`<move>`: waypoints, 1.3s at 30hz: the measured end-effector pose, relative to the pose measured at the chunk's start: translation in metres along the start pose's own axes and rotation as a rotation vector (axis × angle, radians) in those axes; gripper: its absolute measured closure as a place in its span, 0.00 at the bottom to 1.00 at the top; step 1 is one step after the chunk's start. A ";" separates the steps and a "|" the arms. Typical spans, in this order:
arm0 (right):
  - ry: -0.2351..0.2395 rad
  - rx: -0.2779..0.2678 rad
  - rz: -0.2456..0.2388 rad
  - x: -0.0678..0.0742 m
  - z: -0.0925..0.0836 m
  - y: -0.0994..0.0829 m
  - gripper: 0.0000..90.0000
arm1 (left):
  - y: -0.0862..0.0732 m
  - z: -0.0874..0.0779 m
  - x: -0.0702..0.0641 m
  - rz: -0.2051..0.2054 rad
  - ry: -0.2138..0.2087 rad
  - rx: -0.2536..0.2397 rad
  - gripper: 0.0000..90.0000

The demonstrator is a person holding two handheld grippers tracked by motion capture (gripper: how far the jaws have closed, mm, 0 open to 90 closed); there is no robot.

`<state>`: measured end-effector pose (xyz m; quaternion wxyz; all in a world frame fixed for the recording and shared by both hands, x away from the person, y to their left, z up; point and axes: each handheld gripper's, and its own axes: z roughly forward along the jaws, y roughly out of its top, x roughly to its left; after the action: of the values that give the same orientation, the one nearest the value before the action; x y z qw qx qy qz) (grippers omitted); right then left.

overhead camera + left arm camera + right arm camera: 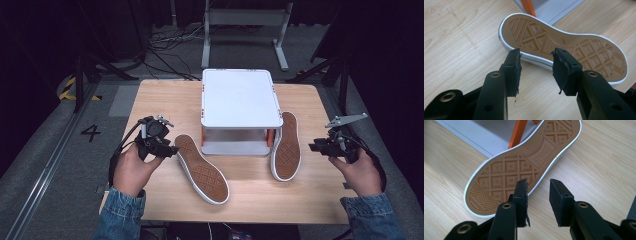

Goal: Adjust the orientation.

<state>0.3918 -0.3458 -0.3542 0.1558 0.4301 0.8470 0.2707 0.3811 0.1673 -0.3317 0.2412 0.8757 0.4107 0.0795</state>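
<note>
Light wooden table (305, 200): white two-tier rack with orange corner posts (240, 100) at centre rear.

Left brown-soled, white-rimmed canvas shoe (201, 169): sole up, in front of rack's left corner, heel near rack, toe angled toward near edge. Also in left gripper view (564, 47).

Right brown-soled, white-rimmed canvas shoe (286, 146): sole up, beside rack's right side, just clear of it. Also in right gripper view (511, 172), "SPORT" stamped on sole.

Left gripper (161, 150), held in left hand (131, 170): just beside left shoe's heel end. Jaws about half open, nothing between pads (517, 68).

Right gripper (320, 147), held in right hand (361, 172): near right shoe, not touching. Jaws about half open, empty; pads (523, 192) clear of sole edge.
</note>
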 end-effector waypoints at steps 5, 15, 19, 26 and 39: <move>0.003 0.003 0.002 -0.001 0.001 -0.001 0.75 | 0.002 0.005 -0.008 0.026 -0.055 0.023 0.76; 0.013 0.013 -0.007 0.001 0.008 0.003 0.74 | 0.005 0.035 -0.025 0.089 -0.092 0.061 0.98; 0.022 0.020 -0.009 0.001 0.011 0.004 0.74 | 0.006 0.054 -0.033 0.121 -0.069 0.123 0.99; 0.036 0.008 0.002 -0.002 0.009 0.002 0.71 | 0.001 0.060 -0.033 0.125 -0.072 0.172 0.99; 0.043 0.021 0.006 -0.001 0.015 0.004 0.70 | -0.038 0.067 -0.017 0.025 -0.060 0.263 0.94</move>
<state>0.4021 -0.3398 -0.3643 0.1324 0.4281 0.8517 0.2715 0.3670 0.1517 -0.4079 0.1356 0.9068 0.3992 0.0017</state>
